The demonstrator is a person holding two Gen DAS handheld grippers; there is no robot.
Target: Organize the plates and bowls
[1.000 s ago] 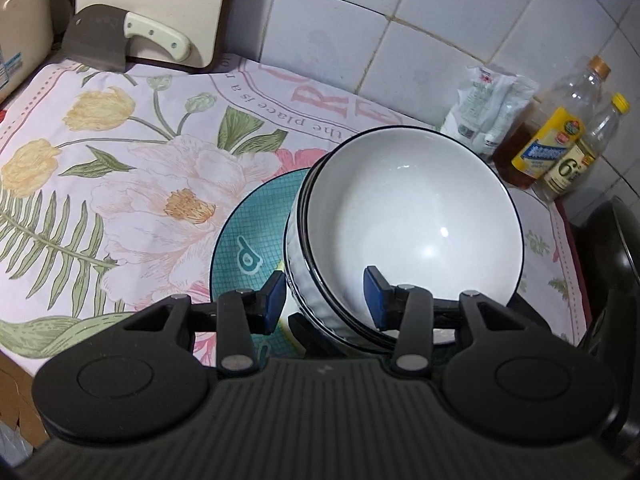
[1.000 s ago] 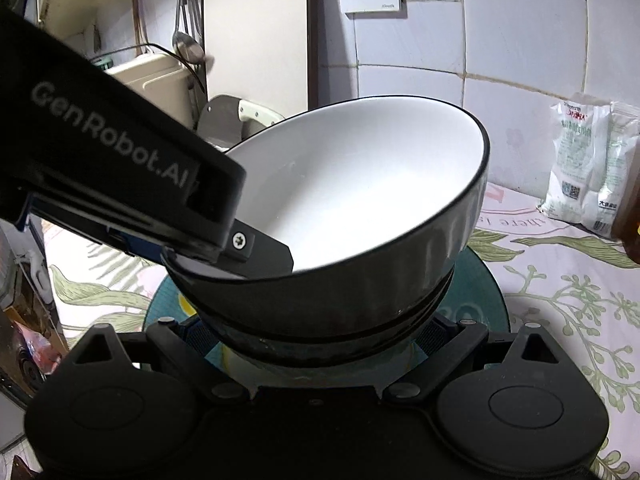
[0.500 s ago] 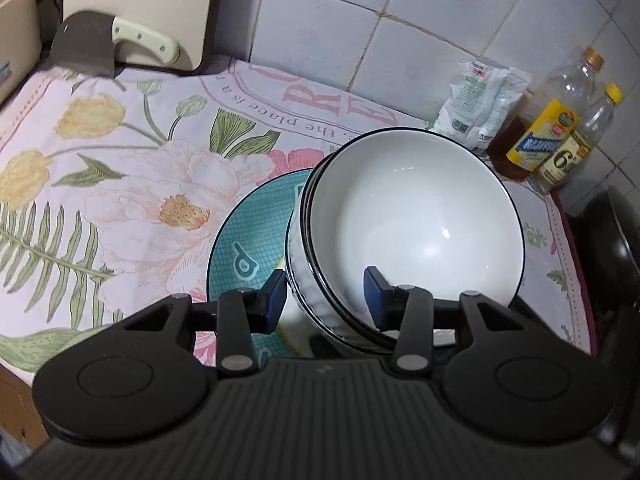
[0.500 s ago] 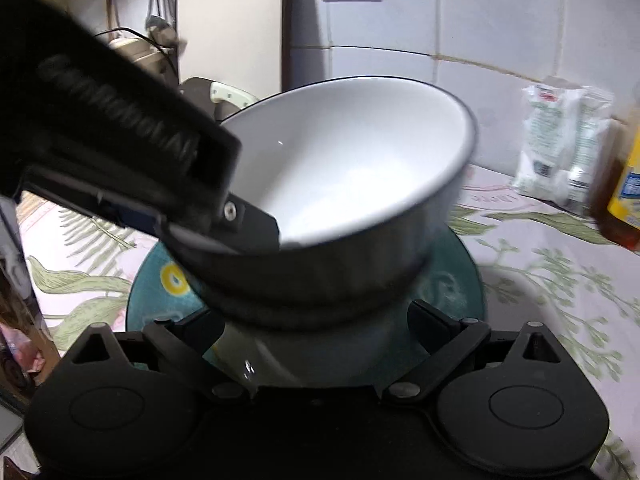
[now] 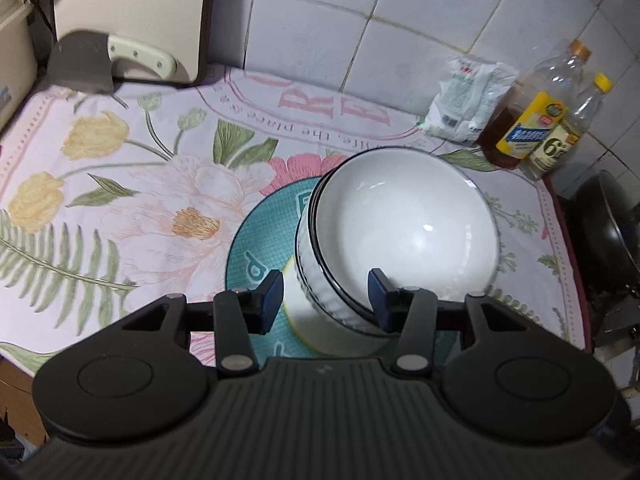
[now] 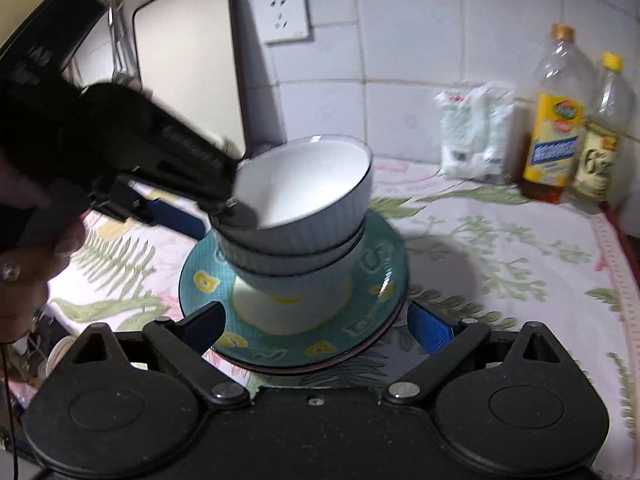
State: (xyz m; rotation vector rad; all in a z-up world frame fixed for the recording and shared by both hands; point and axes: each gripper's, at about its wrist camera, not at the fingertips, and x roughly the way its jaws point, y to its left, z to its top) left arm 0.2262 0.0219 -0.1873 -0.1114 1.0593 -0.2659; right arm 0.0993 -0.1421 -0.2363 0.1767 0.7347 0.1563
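A stack of white ribbed bowls with dark rims stands on a teal plate on the flowered cloth. The top bowl is tilted. My left gripper is open, its jaws astride the top bowl's near rim, one finger inside and one outside; it also shows in the right wrist view. My right gripper is open and empty, its fingers on either side of the plate's near edge, pulled back from the bowls.
A cleaver and a cutting board lean at the back left. A white packet and two bottles stand at the back right by the tiled wall. A dark wok sits at the right.
My right gripper has backed away from the bowl stack and now sees the whole plate. My left gripper has opened wider and drawn back slightly; the bowls sit on the plate.
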